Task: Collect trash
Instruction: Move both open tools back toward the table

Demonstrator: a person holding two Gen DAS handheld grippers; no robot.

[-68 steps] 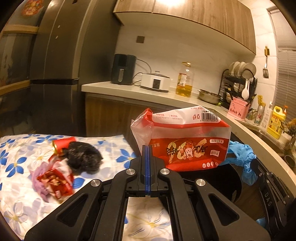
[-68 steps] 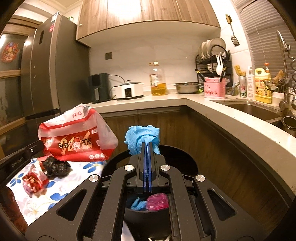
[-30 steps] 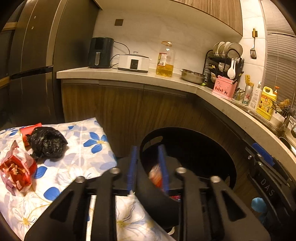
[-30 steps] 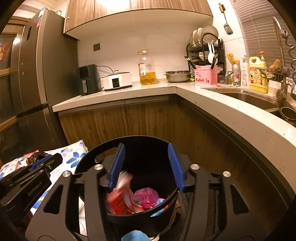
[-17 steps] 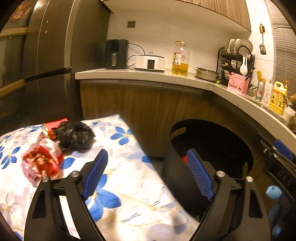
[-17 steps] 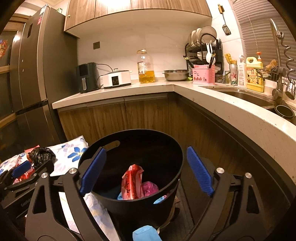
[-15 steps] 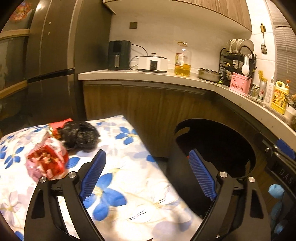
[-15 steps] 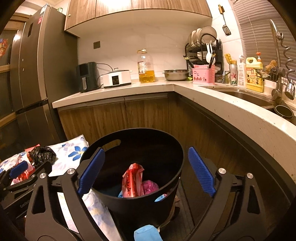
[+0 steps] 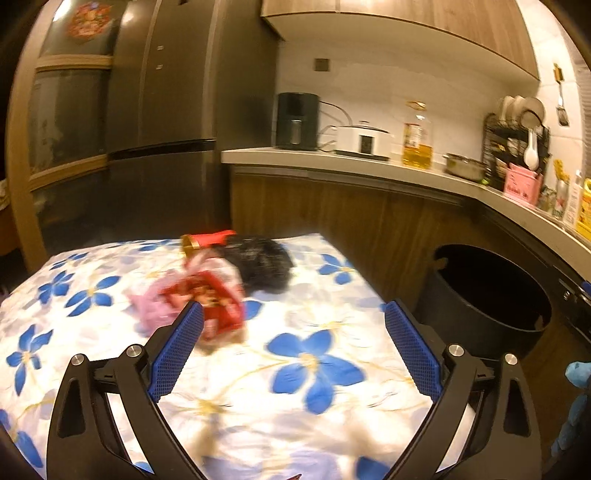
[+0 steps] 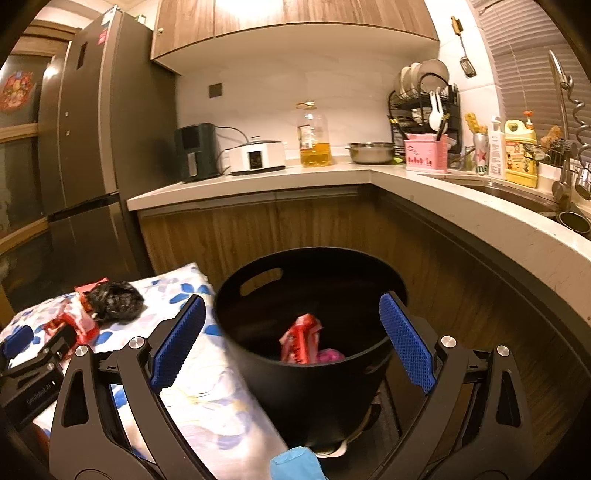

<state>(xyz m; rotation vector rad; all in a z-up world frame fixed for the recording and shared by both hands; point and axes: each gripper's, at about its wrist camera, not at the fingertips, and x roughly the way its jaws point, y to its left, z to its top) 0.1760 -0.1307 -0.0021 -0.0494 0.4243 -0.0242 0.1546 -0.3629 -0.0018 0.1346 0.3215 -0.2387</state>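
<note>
A warm-lit kitchen lies ahead of the gripper. A tall dark refrigerator [image 10: 92, 155] stands at the far left, beside an L-shaped pale countertop [image 10: 258, 188] over wood-panelled cabinets [image 10: 295, 229]. Wooden wall cupboards [image 10: 288, 18] hang above a white wall [image 10: 277, 96]. On the countertop sit a black appliance [image 10: 195, 151], a white cooker [image 10: 257, 155], an oil bottle [image 10: 314, 136], a steel bowl [image 10: 371, 152] and a dish rack [image 10: 424, 99]. Window blinds [image 10: 524, 66] and a faucet [image 10: 559, 92] are at the right.
</note>
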